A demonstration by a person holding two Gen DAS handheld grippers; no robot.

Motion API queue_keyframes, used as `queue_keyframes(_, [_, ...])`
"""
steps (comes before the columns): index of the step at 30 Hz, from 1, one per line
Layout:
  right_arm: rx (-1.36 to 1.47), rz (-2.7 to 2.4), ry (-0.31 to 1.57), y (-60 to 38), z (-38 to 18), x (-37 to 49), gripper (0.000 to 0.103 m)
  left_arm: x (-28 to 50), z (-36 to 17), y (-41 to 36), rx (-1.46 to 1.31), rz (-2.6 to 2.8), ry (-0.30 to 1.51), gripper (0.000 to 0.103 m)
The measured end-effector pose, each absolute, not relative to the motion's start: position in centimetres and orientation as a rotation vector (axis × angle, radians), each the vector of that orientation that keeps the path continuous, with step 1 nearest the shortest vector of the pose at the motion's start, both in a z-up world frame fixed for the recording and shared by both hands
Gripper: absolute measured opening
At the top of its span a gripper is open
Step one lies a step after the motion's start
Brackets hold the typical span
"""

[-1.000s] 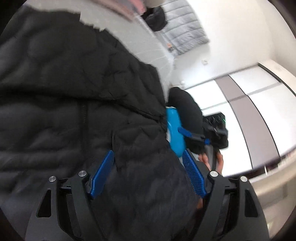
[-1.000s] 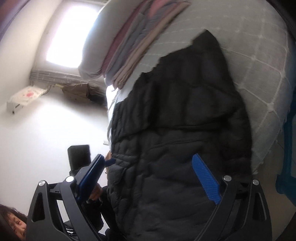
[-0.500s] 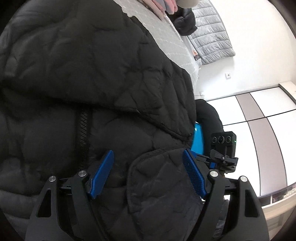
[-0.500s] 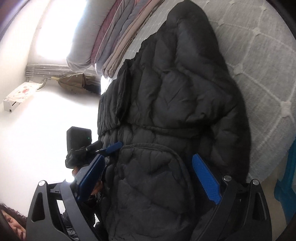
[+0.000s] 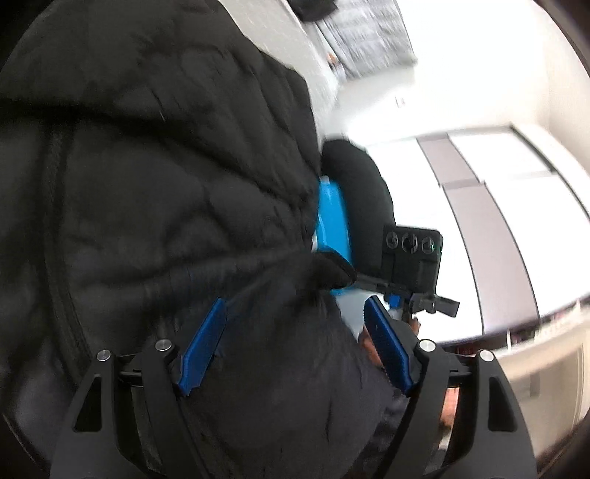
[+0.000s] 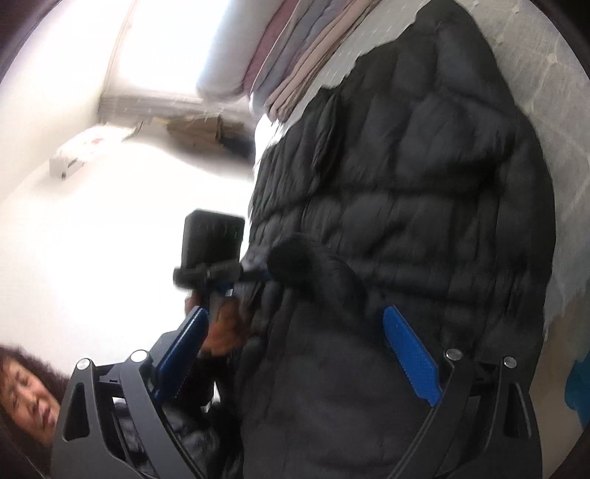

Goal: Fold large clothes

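Observation:
A large black quilted puffer jacket (image 5: 155,177) lies on a grey quilted bed (image 6: 545,84) and fills both views (image 6: 405,177). My left gripper (image 5: 295,331) is open, its blue pads wide apart over the jacket's near edge, with dark fabric between them. My right gripper (image 6: 302,342) is open too, its pads either side of a raised fold of the jacket (image 6: 332,272). Each gripper shows in the other's view, the right one (image 5: 409,258) and the left one (image 6: 214,250). Both frames are motion-blurred.
Folded pink and grey bedding (image 6: 295,48) is stacked at the bed's far end. A blue object (image 5: 332,221) stands beside the bed. A grey padded garment (image 5: 365,33) hangs on the white wall. White and grey wardrobe doors (image 5: 486,206) lie beyond. The person's face (image 6: 25,394) is at lower left.
Both views have swung and blurred. The grippers have pulled back from the jacket's body toward its near edge, and a fold of jacket stands raised between them. Both stay open.

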State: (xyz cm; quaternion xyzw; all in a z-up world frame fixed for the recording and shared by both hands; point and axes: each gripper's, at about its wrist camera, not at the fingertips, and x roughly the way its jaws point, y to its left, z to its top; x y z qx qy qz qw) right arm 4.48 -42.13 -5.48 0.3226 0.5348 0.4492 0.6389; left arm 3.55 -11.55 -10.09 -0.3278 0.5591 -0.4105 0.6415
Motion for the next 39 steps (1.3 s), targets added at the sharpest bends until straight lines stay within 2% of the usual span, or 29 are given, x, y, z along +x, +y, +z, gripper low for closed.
queue_keyframes(5, [0.688, 1.017, 1.273, -43.0, -6.0, 1.4, 0.092, 1.0, -10.2, -13.2, -0.551, -0.991, 1.378, 0.074])
queue_keyframes(13, [0.779, 1.036, 1.153, -42.3, -4.0, 2.9, 0.096, -0.4, -9.8, -12.9, -0.472, -0.976, 1.374, 0.074])
queue_keyframes(17, [0.616, 0.955, 1.345, -37.9, -6.6, 3.6, 0.096, -1.1, -9.9, -12.4, -0.447, -0.935, 1.380, 0.074])
queue_keyframes(20, [0.600, 0.923, 1.351, -38.0, -6.5, 3.0, 0.096, -2.1, -8.9, -10.7, -0.424, -0.907, 1.355, 0.074])
queue_keyframes(25, [0.614, 0.834, 1.240, -42.8, -3.0, 0.2, 0.096, -5.2, -5.5, -2.2, -0.449, -0.851, 1.230, 0.074])
queue_keyframes(30, [0.599, 0.637, 1.276, -46.8, -2.8, -2.3, 0.096, -8.5, -4.7, 9.4, -0.574, -0.667, 1.123, 0.074])
queue_keyframes(35, [0.623, 0.561, 1.373, -47.1, -5.3, -4.1, 0.096, -11.9, -6.2, 18.7, -0.692, -0.453, 1.078, 0.074])
queue_keyframes(39, [0.720, 0.572, 1.339, -47.0, -6.9, -4.4, 0.096, -13.9, -9.5, 22.6, -0.778, -0.351, 1.106, 0.074])
